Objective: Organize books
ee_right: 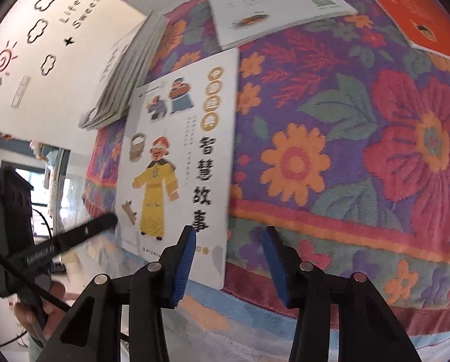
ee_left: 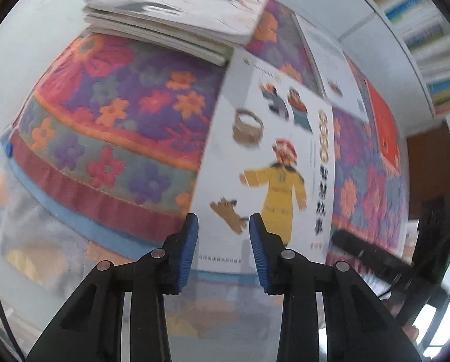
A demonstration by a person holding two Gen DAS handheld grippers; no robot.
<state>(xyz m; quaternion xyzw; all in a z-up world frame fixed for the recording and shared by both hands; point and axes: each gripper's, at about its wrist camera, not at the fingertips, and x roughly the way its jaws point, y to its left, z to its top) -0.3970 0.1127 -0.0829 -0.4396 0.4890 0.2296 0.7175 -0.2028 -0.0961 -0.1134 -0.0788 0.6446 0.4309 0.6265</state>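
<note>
Both grippers face the yellow-robe book — reaching for the next pick.

Left wrist view: the left gripper (ee_left: 224,229) hovers with jaws apart and empty over the book (ee_left: 270,157), which lies flat on the floral cloth (ee_left: 119,114), its far corner by the stack (ee_left: 176,15); I judge the next move needs an edge grip.
Right wrist view: the right gripper (ee_right: 228,242), also open and empty, sits at the book's (ee_right: 179,157) near corner — two more books (ee_right: 273,6) lie beyond, a decorated wall (ee_right: 44,45) to the left.
</note>
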